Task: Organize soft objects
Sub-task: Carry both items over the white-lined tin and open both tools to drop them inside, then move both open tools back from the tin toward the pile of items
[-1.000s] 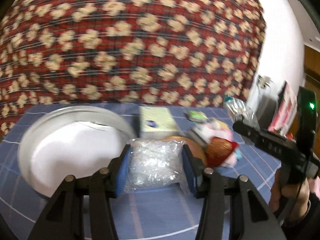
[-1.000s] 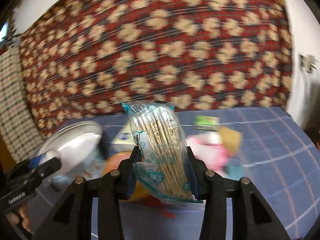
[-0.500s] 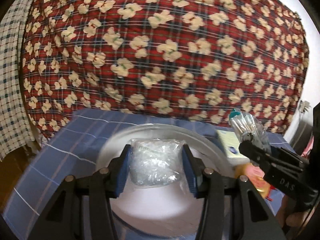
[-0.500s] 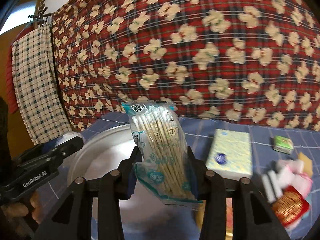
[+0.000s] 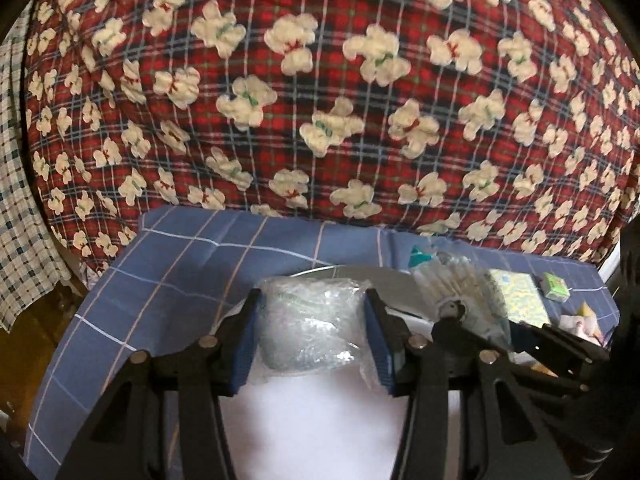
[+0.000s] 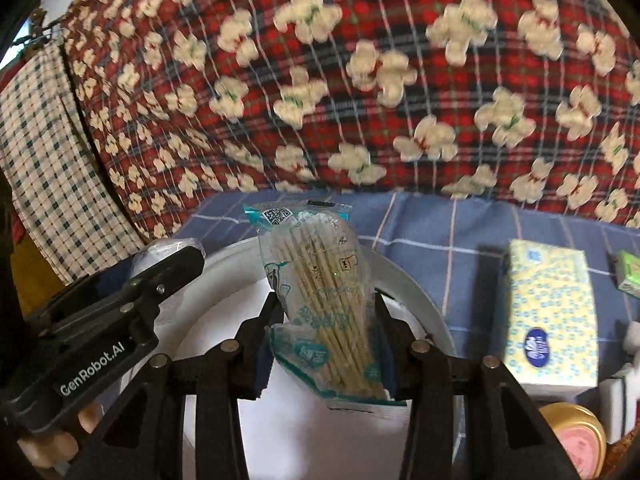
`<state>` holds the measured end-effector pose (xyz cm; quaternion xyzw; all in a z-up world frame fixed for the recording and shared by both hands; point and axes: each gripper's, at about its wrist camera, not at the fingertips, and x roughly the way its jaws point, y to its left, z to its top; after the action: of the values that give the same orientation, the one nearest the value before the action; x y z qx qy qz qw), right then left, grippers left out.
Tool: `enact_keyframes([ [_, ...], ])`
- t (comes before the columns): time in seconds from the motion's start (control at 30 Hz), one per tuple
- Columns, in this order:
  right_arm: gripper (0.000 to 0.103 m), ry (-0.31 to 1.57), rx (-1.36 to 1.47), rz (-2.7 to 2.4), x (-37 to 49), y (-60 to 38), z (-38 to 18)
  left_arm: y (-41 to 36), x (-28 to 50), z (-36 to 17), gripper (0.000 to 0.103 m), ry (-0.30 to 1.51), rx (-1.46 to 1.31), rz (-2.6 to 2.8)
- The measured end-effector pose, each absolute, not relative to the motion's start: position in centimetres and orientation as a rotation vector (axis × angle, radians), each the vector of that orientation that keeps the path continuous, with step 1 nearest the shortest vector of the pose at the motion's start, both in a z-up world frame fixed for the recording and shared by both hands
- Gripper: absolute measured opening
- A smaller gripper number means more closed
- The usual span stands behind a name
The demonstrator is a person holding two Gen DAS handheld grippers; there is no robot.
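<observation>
My left gripper is shut on a clear plastic bag and holds it over the round white basin. My right gripper is shut on a cotton swab pack with teal print, upright, over the same basin. In the left wrist view the right gripper and its swab pack sit just to the right. In the right wrist view the left gripper is at the left, over the basin's rim.
A yellow tissue pack lies right of the basin on the blue checked cloth. A small green packet, a gold-lidded tin and white items are further right. A red floral quilt rises behind the table.
Both grippers have swung left from the pile of items to above the basin, each still holding its item. The right gripper has come closer beside the left one.
</observation>
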<state>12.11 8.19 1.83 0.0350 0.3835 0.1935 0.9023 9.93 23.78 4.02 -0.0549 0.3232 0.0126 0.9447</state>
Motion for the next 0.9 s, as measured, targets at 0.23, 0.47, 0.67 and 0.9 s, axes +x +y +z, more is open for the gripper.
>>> enact_keyframes([
  [0.23,0.049,0.914,0.186,0.479,14.4,7.8,-0.2,24.3,11.6,2.4,0.065,0.755,-0.12,0.074],
  [0.47,0.064,0.91,0.352,0.563,14.7,6.2,-0.6,26.4,11.4,2.7,0.103,0.746,-0.228,0.162],
  [0.67,0.07,0.71,0.362,0.55,11.4,4.8,2.4,26.5,9.6,4.0,0.103,0.69,-0.193,0.208],
  [0.9,0.087,0.382,0.165,0.317,3.8,3.5,2.5,25.5,3.6,3.4,0.103,0.474,-0.193,0.322],
])
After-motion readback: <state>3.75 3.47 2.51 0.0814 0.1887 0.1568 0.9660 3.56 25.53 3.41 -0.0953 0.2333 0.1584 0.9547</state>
